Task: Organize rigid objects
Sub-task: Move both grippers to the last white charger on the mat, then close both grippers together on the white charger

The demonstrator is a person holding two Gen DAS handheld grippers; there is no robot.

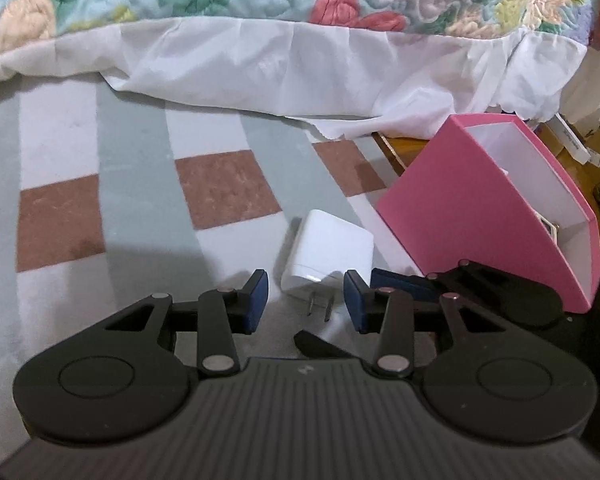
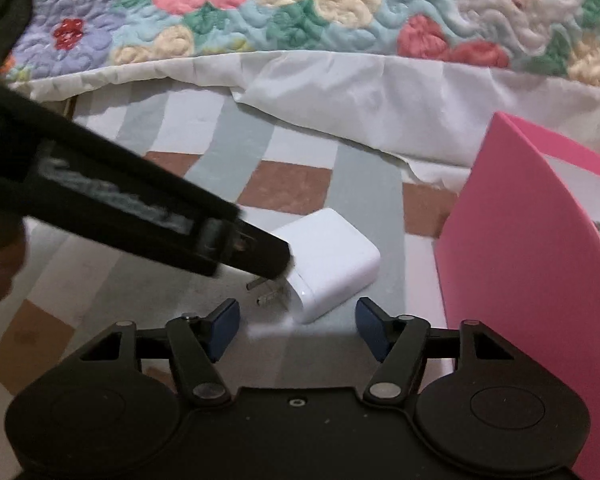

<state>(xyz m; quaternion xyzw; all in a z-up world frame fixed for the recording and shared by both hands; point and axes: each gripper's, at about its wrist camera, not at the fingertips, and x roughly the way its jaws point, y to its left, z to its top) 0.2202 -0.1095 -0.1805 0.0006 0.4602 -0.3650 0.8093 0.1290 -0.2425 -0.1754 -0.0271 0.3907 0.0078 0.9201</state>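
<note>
A glossy white plastic plug-in charger block point(image 1: 327, 254) with two metal prongs lies on its side on the checked grey, white and brown bedspread point(image 1: 132, 184), its prongs pointing toward the cameras. It sits just beside an open pink cardboard box with a white inside point(image 1: 488, 208), which stands to its right, close to it but apart. The charger is not yet in the box, so this piece of the tidying is still to do.

The box already holds something: a small pale item with a dark-edged square face shows low in the near corner in the left wrist view, too little of it visible to name. How much else is inside cannot be told, since the near pink wall hides most of the floor.

The left gripper point(image 1: 305, 300) sits low over the bedspread with its blue pads partly open on either side of the prongs, gripping nothing. The right gripper point(image 2: 296, 326) stands wider, its blue pads straddling the near end of the charger without pressing it; it too is empty-handed. Judging from this, the grasp is about to be made, and lifting the charger into the box remains. A flowered quilt with a white border point(image 1: 260, 60) lies behind.
</note>
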